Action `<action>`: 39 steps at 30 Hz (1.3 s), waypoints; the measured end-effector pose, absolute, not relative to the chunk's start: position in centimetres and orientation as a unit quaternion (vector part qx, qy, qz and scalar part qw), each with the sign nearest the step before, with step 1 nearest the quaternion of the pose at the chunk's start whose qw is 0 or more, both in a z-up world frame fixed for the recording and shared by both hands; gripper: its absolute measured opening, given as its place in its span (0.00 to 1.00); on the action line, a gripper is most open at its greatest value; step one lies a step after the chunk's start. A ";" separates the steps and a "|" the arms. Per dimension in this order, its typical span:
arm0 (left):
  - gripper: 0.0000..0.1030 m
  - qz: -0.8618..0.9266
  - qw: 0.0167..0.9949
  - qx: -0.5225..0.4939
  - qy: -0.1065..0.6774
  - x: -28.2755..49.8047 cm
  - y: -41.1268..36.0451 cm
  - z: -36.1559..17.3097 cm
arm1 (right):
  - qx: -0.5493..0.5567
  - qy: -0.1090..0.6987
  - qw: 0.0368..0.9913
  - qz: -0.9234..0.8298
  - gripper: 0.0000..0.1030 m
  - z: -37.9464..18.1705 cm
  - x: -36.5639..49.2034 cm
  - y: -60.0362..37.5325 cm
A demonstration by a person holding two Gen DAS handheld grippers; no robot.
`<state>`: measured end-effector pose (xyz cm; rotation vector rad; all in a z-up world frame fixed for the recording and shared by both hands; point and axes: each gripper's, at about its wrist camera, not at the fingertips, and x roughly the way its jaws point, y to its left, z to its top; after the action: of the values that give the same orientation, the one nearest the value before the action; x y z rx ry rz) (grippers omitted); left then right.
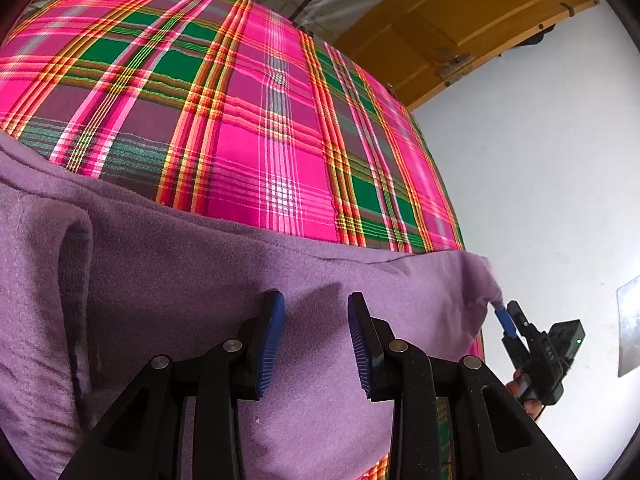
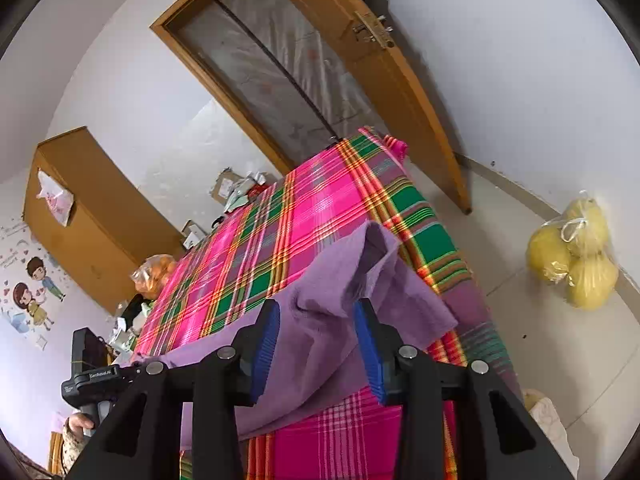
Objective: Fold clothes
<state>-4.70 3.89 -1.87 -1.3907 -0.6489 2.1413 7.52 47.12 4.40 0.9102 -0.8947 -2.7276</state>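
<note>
A purple fleece garment [image 1: 180,288] lies on a table under a pink and green plaid cloth [image 1: 248,120]. My left gripper [image 1: 316,324] hovers over the garment with its jaws apart and nothing between the pads. At the table's right edge, my right gripper [image 1: 506,314] sits at the garment's raised corner. In the right wrist view that gripper [image 2: 316,344] is open, and the rumpled corner of the garment [image 2: 340,304] lies loose between the fingers, with neither pad pressing on it.
The plaid cloth [image 2: 280,232] hangs over the table's near and right edges. A bag of yellow fruit [image 2: 572,256] sits on the floor at the right. Behind are a wooden door [image 2: 404,92], a cabinet [image 2: 88,216], a bag of oranges [image 2: 156,272] and clutter.
</note>
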 end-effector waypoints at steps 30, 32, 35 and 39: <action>0.33 0.784 0.256 -0.509 -0.247 -4.7 3.9 -2.1 | 0.367 -0.212 0.021 -0.906 0.05 5.9 5.1 51.0; 0.33 0.784 0.256 -0.509 -0.247 -4.8 3.9 -2.0 | 0.389 -0.204 -0.006 -0.898 0.05 5.0 5.0 51.8; 0.33 0.784 0.256 -0.509 -0.247 -4.8 4.0 -2.1 | 0.432 -0.185 -0.078 -0.879 0.05 3.4 4.8 52.8; 0.33 0.784 0.256 -0.509 -0.247 -4.7 4.0 -2.1 | 0.388 -0.223 -0.072 -0.891 0.06 4.1 5.5 53.2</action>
<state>-4.72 3.99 -2.10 -1.3814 -0.6706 2.1276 5.49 53.16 4.06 1.2783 -0.7336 -2.9364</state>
